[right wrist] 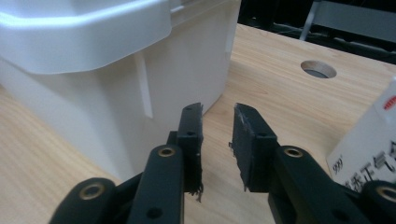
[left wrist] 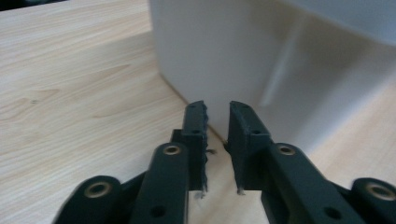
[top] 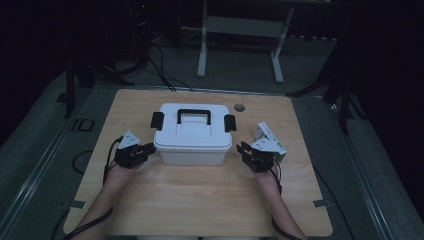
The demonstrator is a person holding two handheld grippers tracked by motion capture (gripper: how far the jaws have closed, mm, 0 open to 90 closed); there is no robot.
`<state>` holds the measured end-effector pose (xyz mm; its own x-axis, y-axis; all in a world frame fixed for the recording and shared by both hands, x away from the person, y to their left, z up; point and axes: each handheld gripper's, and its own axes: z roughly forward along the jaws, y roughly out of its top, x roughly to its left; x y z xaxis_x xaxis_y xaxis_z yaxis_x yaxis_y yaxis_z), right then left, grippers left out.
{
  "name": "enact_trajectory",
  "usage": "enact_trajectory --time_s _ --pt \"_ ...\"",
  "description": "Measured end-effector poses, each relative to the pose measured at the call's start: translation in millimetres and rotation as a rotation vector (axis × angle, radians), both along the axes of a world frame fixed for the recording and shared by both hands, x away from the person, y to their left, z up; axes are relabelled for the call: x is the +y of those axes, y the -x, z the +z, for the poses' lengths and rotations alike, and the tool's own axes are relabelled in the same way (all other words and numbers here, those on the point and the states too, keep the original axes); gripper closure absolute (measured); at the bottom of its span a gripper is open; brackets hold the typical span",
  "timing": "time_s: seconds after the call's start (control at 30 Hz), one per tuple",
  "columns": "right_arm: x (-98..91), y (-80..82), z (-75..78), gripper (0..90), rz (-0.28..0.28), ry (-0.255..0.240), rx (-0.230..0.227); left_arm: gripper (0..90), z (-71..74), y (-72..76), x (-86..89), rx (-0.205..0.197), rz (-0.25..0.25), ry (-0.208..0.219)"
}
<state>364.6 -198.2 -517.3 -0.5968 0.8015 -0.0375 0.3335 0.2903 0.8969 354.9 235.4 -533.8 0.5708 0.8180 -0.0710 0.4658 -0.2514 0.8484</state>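
Note:
A white plastic storage box (top: 192, 135) with a black carry handle (top: 194, 114) and a black latch at each end stands in the middle of the wooden table (top: 200, 200). My left gripper (top: 149, 149) rests low at the box's left end, pointing at its wall (left wrist: 261, 56). Its jaws stand a narrow gap apart, with nothing between them (left wrist: 217, 112). My right gripper (top: 243, 149) is at the box's right end, beside the box's side (right wrist: 93, 74). Its jaws also keep a narrow gap and hold nothing (right wrist: 218, 114).
A small white carton (top: 266, 134) with printed text lies just right of my right gripper (right wrist: 369, 140). A round cable hole (top: 239, 107) sits in the tabletop behind the box. Dark floor, cables and a grey stand lie beyond the table's far edge.

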Motion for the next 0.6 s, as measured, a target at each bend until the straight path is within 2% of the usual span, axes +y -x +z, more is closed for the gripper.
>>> enact_trajectory --time_s 0.03,0.1,0.13,0.17,0.23,0.33,0.43,0.6 --pt "1.8 -1.8 -0.7 81.1 0.0 -0.001 -0.001 81.1 -0.8 -2.3 0.0 0.008 0.0 0.006" --pt "3.6 -3.9 -1.4 81.1 0.002 -0.005 0.003 81.2 -0.8 -2.3 0.0 0.008 0.0 0.006" --pt "3.6 -3.9 -1.4 83.2 0.002 -0.005 0.003 81.2 -2.5 -8.2 1.2 0.018 0.01 0.031" --pt "7.7 -8.1 -2.7 89.7 0.002 -0.009 0.01 87.1 -2.7 -10.0 1.6 0.016 0.021 0.037" --pt "11.0 -11.0 -3.8 89.9 0.006 -0.016 0.014 89.8 -3.1 -13.3 2.2 0.015 0.016 0.06" --pt "15.3 -14.6 -5.8 89.9 0.006 -0.03 0.025 89.9 -2.4 -16.9 0.2 0.011 0.011 0.061" --pt "18.7 -18.2 -6.4 89.9 0.005 -0.05 0.034 89.9 -0.6 -19.3 -1.3 -0.005 0.009 0.081" --pt "24.9 -22.6 -4.2 89.9 0.018 -0.052 0.033 89.9 1.1 -21.8 -4.2 -0.023 -0.005 0.104"
